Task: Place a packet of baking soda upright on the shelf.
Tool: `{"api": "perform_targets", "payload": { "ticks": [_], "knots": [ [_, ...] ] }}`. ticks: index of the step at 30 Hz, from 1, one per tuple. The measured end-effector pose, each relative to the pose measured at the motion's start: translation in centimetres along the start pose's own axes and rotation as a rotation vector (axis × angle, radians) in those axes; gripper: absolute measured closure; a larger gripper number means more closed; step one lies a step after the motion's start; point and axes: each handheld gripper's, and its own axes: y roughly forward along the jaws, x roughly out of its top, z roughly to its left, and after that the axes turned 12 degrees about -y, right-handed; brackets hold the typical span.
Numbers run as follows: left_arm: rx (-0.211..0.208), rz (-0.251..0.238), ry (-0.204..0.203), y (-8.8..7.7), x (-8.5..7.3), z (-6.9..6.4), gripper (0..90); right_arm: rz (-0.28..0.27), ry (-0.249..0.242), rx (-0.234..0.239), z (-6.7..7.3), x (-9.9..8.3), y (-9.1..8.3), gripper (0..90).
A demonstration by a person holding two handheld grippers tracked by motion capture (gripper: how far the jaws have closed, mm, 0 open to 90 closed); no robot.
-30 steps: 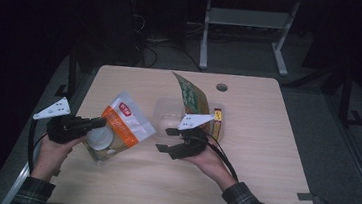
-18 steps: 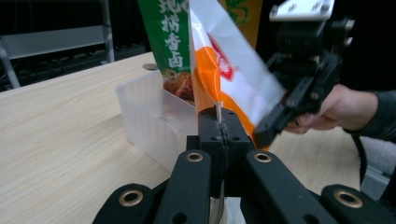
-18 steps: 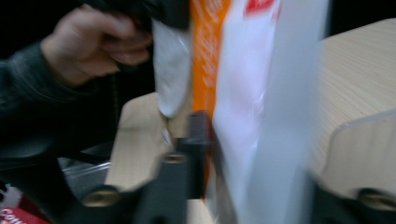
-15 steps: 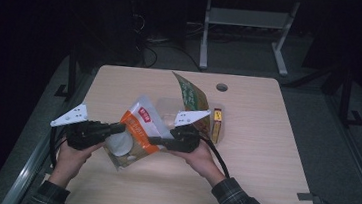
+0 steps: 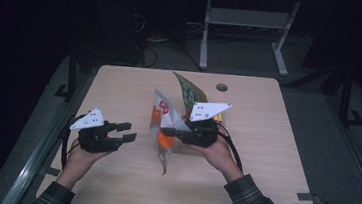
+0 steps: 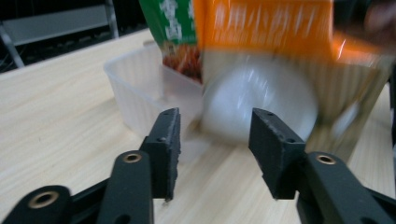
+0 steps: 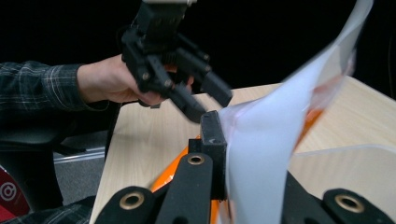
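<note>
An orange and white snack bag point(image 5: 164, 140) hangs upright over the middle of the wooden table point(image 5: 273, 161). My right gripper point(image 5: 167, 130) is shut on its upper edge, and in the right gripper view the white film point(image 7: 271, 140) is pinched between the jaws of that gripper point(image 7: 222, 135). My left gripper point(image 5: 130, 131) sits to the bag's left, apart from it; its jaws have just been opening and nothing is between them. In the left gripper view, the left gripper point(image 6: 217, 140) faces the bag point(image 6: 261, 28) just ahead.
A green snack bag point(image 5: 186, 88) stands behind the orange one, in a clear plastic tub point(image 6: 133, 84). A small yellow item point(image 5: 217, 117) lies beside the right gripper. A round hole point(image 5: 221, 87) marks the table's far side. Bare wood lies around both hands.
The left gripper let go of the orange bag and drew back to the left with open jaws. The right gripper shut on the bag and lifted it upright.
</note>
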Motion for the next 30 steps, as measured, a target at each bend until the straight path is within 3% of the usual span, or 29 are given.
{"api": "perform_targets", "payload": {
  "ticks": [5, 8, 15, 22, 25, 27, 30],
  "knots": [
    [0.001, 0.043, 0.0, 0.6, -0.7, 0.0, 46.7, -0.009, -0.008, -0.048, -1.1, 1.4, -2.1, 90.0],
    [0.002, 0.062, 0.0, 1.0, -1.0, 0.2, 45.0, 0.043, -0.023, -0.089, -2.2, 2.2, -2.3, 90.0],
    [0.001, 0.085, -0.002, 1.7, -1.6, 0.3, 42.9, 0.193, -0.071, -0.235, -4.1, 2.6, 0.2, 90.0],
    [-0.006, 0.109, 0.013, 1.9, -1.8, 0.2, 42.7, 0.293, -0.068, -0.299, -4.8, 1.4, 1.7, 90.0],
    [-0.009, 0.107, 0.001, 2.0, -1.9, 0.1, 42.4, 0.341, -0.069, -0.317, -4.7, 0.8, 2.2, 87.0],
    [-0.011, 0.112, 0.007, 2.1, -1.9, 0.0, 42.2, 0.318, -0.047, -0.337, -4.7, 0.5, 2.0, 76.6],
    [-0.017, 0.115, 0.003, 2.3, -2.0, -0.1, 41.4, 0.284, -0.024, -0.339, -4.5, 0.6, 1.3, 71.2]
  ]
}}
